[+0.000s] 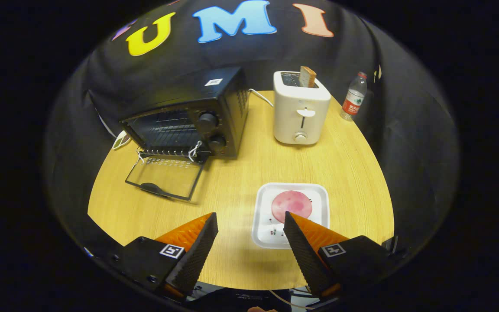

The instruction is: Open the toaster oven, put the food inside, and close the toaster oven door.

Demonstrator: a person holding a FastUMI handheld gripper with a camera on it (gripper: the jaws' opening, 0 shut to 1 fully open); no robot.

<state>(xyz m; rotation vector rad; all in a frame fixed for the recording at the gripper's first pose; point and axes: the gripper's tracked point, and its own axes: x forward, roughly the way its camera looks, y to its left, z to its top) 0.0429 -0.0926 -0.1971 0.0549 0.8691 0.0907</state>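
While our claw [249, 221] hangs above the near part of the round wooden table [241, 177], we see its two fingers spread wide with nothing pinched between them. Just ahead of the right finger sits a white square plate [263, 225], and on it lies a round pink slice of meat [291, 205]; the tip of that finger overlaps the slice's near edge from our angle, though we cannot tell whether it touches. Beyond the left finger, well apart from the claw, stands the black toaster oven [215, 108], with two knobs on its front. Its glass door [165, 177] is folded down flat toward us onto the table, and we can see the wire rack [165, 128] inside. Farther ahead, beyond the plate, a white pop-up toaster [300, 108] stands with a slice of toast [307, 76] poking out of its slot. Just beside it, further off to the right, a plastic water bottle [354, 97] stands upright near the table's edge.
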